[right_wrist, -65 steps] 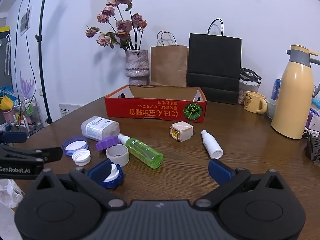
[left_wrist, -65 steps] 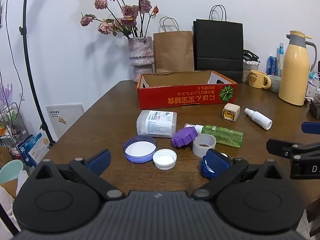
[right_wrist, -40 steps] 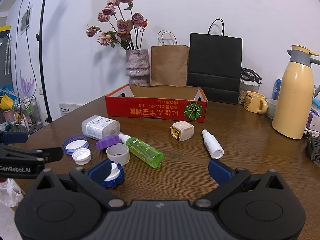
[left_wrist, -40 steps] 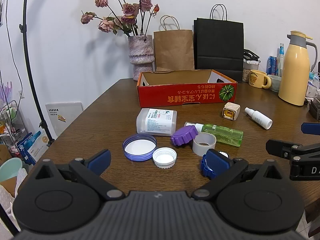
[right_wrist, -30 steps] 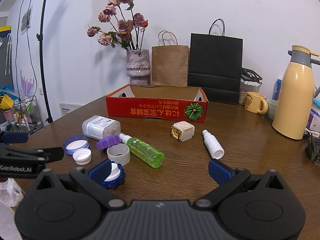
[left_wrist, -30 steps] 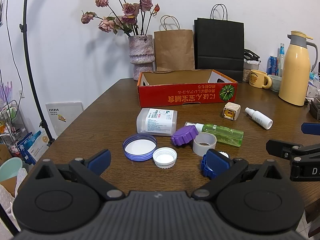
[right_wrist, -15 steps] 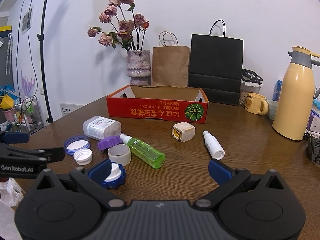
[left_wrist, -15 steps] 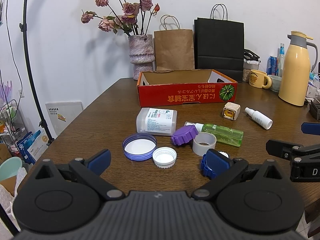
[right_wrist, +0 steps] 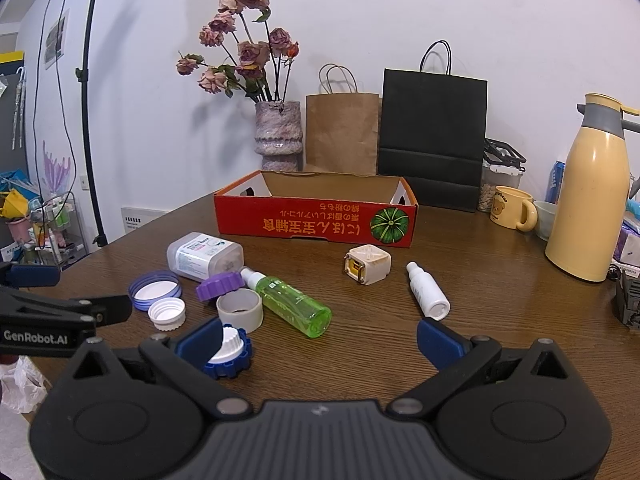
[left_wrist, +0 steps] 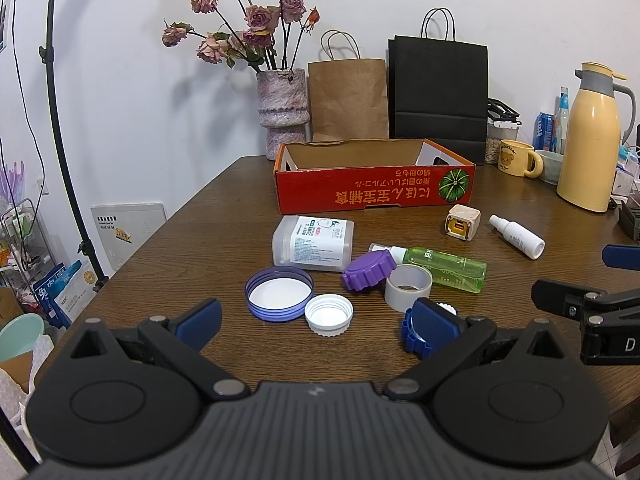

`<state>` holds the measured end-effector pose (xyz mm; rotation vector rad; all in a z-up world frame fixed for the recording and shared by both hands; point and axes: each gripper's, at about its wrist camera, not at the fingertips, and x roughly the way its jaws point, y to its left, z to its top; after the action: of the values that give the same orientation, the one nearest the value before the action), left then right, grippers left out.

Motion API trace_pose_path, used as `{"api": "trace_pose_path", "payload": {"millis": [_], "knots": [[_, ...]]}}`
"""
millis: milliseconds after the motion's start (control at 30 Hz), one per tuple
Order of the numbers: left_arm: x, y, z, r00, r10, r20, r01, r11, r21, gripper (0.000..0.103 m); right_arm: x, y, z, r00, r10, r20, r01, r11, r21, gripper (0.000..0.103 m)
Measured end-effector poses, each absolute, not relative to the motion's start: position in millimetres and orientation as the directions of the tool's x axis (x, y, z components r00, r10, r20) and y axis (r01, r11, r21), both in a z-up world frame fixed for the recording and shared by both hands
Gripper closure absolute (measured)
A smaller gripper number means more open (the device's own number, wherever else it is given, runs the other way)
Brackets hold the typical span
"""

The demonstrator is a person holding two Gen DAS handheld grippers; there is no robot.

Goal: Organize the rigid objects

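Note:
Loose items lie on the brown table before an open red cardboard box [left_wrist: 374, 196] [right_wrist: 316, 222]: a clear labelled jar [left_wrist: 314, 243] [right_wrist: 205, 256] on its side, a purple-rimmed lid [left_wrist: 279, 294], a white cap [left_wrist: 329, 315], a purple cap [left_wrist: 369, 270], a tape roll [left_wrist: 408, 287], a green bottle [left_wrist: 444, 267] [right_wrist: 294, 306], a cream cube [left_wrist: 462, 221] [right_wrist: 367, 264], a white spray bottle [left_wrist: 518, 236] [right_wrist: 427, 290] and a blue-and-white cap [right_wrist: 229, 350]. My left gripper [left_wrist: 316, 322] and right gripper [right_wrist: 318, 340] hover open near the front edge, holding nothing.
Behind the box stand a vase of dried roses [left_wrist: 282, 120], a brown paper bag [left_wrist: 348, 98] and a black bag [left_wrist: 438, 92]. At the right are a yellow thermos [left_wrist: 590, 140], a yellow mug [left_wrist: 516, 158] and small clutter. A lamp stand [left_wrist: 66, 120] rises left.
Both views have shifted very slightly; the objects on the table lie where they were and both grippers stay open.

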<state>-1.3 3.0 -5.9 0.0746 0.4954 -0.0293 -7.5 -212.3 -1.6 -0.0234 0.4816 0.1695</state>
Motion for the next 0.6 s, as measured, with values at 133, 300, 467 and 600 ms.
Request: {"api": "trace_pose_path", "payload": {"millis": [133, 300, 467, 600], "knots": [[-1.2, 3.0, -5.7, 0.879, -0.010, -0.476, 0.046, 0.997, 0.065, 0.000, -7.9, -212.4, -1.3, 0.874, 0.156, -0.460, -0.168, 0.986, 0.015, 0.000], [-1.2, 3.1, -5.8, 0.879, -0.010, -0.477, 0.046, 0.997, 0.065, 0.000, -13.5, -208.8, 0.5, 0.875, 0.157, -0.458, -0.169, 0.985, 0.014, 0.000], [-1.3, 3.2, -6.1, 0.879, -0.010, -0.477, 0.046, 0.997, 0.064, 0.000, -11.3, -209.5, -0.2, 0.875, 0.157, -0.458, -0.169, 0.985, 0.014, 0.000], [-1.2, 3.0, -5.7, 0.879, -0.010, -0.477, 0.046, 0.997, 0.064, 0.000, -10.3, -209.9, -0.7, 0.875, 0.157, -0.458, -0.170, 0.985, 0.014, 0.000]]}}
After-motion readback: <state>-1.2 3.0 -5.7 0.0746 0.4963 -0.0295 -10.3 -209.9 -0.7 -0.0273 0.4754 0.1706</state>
